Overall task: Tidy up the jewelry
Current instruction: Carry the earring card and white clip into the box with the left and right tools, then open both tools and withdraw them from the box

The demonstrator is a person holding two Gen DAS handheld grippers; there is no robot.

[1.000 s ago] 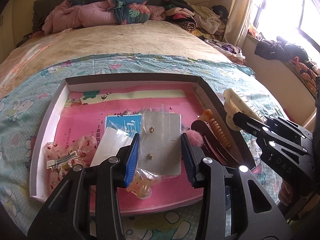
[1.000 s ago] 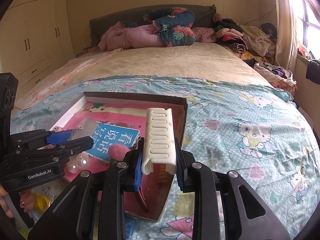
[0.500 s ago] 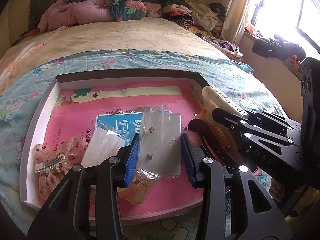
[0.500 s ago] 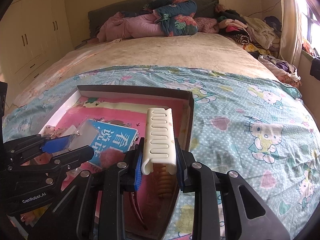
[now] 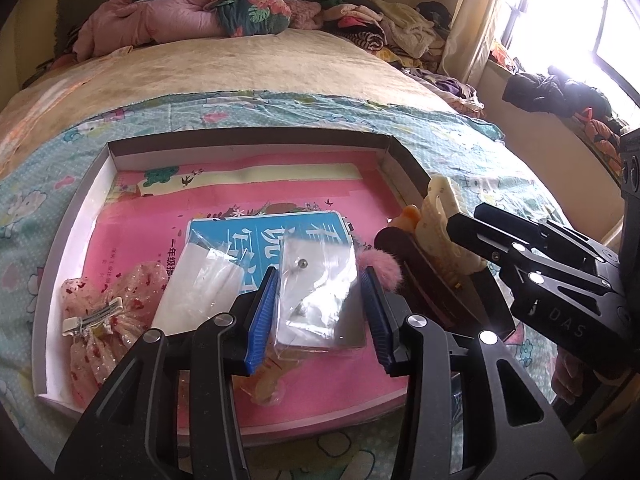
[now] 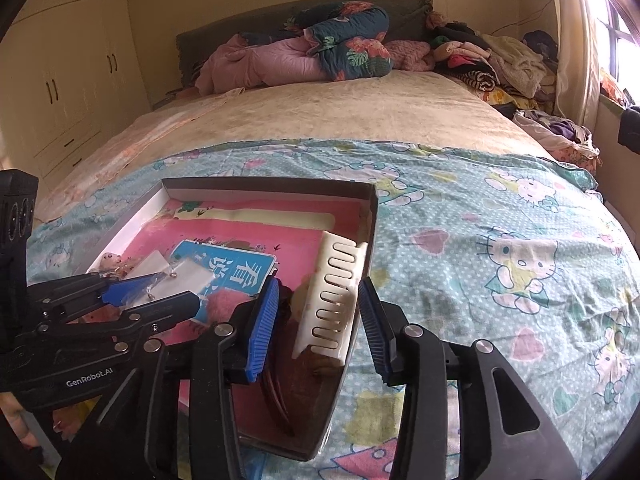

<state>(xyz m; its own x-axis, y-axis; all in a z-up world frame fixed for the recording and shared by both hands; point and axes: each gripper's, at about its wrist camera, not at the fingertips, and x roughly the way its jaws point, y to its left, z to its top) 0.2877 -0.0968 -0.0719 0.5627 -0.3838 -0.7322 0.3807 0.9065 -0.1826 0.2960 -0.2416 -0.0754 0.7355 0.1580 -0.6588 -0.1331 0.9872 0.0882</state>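
The cream hair comb (image 6: pixel 334 300) leaned tilted against the right wall of the shallow box (image 6: pixel 280 188), its lower end down among the dark clips in that corner. The right tongs (image 6: pixel 318 322) straddled it, their jaws opening, the blue pads clear of it on both sides.

The left tongs (image 5: pixel 318 312) were also parting, with the clear earring packet (image 5: pixel 320 292) between the pads; two small studs showed on its card. Whether the pads still pressed the packet could not be told.

Inside the box, on its pink printed liner, lay one blue label, a second clear sleeve (image 5: pixel 200 284) left of the packet, one pink gauze bow with a metal clip (image 5: pixel 100 312) near the left wall, one pink pom-pom (image 5: pixel 380 270), and an amber comb (image 5: pixel 412 216) beside the cream one.

The far half of the box floor was bare, and its right corner was crowded. The box sat on the cartoon-cat sheet (image 6: pixel 500 240) of the bed, with open sheet to the right and heaped bedding well beyond.
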